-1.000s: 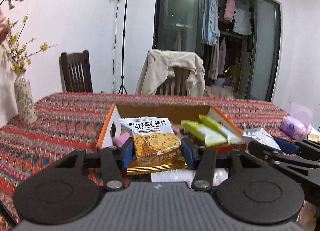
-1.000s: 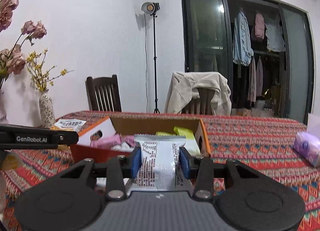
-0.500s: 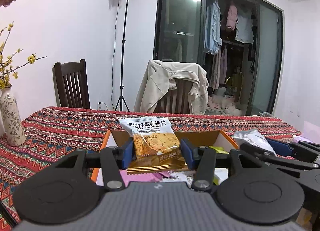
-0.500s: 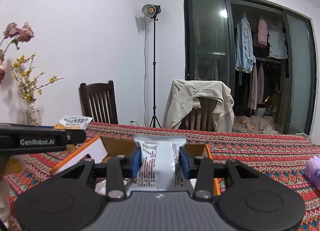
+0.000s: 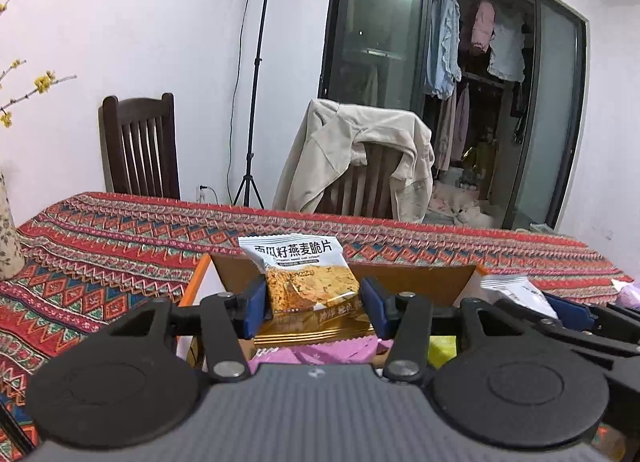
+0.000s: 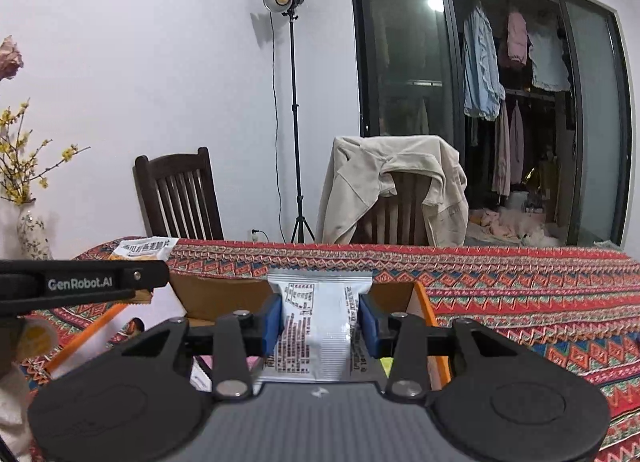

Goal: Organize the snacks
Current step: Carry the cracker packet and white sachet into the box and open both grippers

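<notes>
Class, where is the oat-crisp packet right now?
Left wrist view: oat-crisp packet is pinched between the left gripper fingers, over the box.

Both grippers are built alike: left gripper and right gripper are made of black linkage arms on round black discs, pinned with silver screws, over a ribbed grey body. Blue pads are fitted inside the fingers. White "GenRobot.AI" lettering is printed along the left unit's side.
</notes>
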